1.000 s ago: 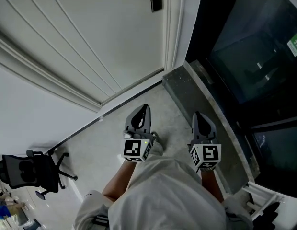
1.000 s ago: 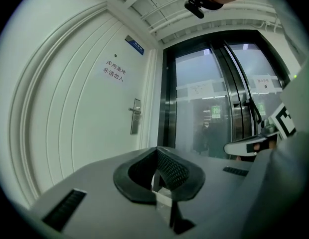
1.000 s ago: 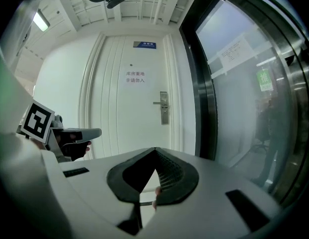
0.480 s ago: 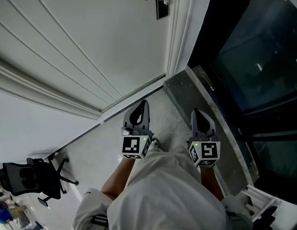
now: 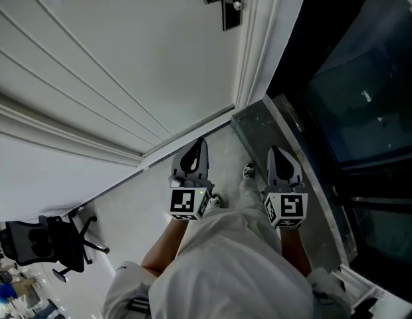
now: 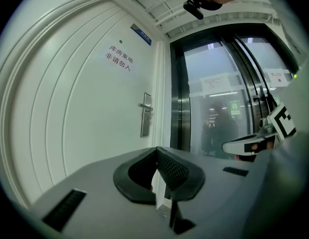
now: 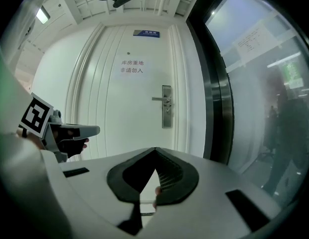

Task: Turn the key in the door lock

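Field notes, standing in front of the door.

- Both claws are hanging empty ahead of me. The left claw (image 5: 201,149) is showing its pads meeting at the tip in its own view, and so is the right claw (image 7: 155,151). I am seeing nothing pinched in either.
- The white door (image 5: 126,58) is filling the upper left of the head view. The lock plate (image 5: 231,8) is sitting at the top edge of that frame, close to the door's right edge and well apart from both claws.
- In the right gripper view the plate (image 7: 166,113) is lying just above centre, with the lever handle (image 7: 158,99) crossing its top.
- A small bright spot (image 5: 238,6) is showing on the plate under the lever. It may be the key's head, but it is too small to tell.

Handling, as I am judging it: a key is light, stiff metal with a thin, smooth head, so it is likely slipping under a loose pinch. I am planning to take the flat head on both faces, near the plate, and to twist gently so as not to bend it.

Direction: the plate's long axis is running up the door. The lever is pointing toward frame left in the right gripper view. A key here should be sticking straight out of the door face toward me, and turning about that line.
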A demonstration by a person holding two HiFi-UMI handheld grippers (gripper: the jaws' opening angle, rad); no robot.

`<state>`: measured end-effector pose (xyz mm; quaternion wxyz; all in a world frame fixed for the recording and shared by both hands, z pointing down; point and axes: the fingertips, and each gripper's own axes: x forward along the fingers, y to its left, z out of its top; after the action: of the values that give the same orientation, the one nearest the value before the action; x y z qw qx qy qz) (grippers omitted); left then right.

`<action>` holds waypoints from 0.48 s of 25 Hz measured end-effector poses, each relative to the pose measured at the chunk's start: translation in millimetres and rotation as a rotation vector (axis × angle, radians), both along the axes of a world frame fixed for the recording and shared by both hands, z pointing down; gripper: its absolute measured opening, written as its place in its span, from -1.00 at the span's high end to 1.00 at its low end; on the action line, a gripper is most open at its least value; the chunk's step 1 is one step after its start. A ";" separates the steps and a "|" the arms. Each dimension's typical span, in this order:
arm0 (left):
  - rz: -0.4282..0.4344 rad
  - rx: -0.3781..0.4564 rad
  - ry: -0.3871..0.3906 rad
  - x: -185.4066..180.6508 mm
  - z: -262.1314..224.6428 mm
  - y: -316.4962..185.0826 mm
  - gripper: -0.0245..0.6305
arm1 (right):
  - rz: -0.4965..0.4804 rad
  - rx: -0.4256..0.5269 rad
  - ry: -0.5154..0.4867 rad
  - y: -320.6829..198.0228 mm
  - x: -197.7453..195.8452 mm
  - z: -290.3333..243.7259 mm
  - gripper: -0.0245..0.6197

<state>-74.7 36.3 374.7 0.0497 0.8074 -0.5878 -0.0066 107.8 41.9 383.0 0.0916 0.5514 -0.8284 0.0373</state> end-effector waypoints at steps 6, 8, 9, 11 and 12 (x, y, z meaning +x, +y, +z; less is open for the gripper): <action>-0.062 0.007 -0.006 16.0 -1.9 -47.2 0.90 | -0.077 -0.003 0.038 -54.4 12.2 9.9 0.93; -0.084 0.013 -0.012 20.8 -4.9 -66.9 0.90 | -0.104 0.004 0.047 -80.0 16.2 6.4 0.93; -0.095 0.010 -0.014 22.8 -5.0 -75.8 0.90 | -0.115 0.008 0.049 -92.0 18.3 4.8 0.93; -0.122 -0.003 -0.016 26.4 -4.1 -92.8 0.90 | -0.140 0.012 0.050 -114.7 22.4 2.7 0.93; -0.137 0.002 -0.016 28.2 -6.2 -101.6 0.90 | -0.154 0.012 0.051 -125.7 24.3 2.0 0.93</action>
<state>-46.5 -65.3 368.5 0.0435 0.7653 -0.6422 -0.0042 132.2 -83.8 384.9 0.1119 0.4875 -0.8659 0.0109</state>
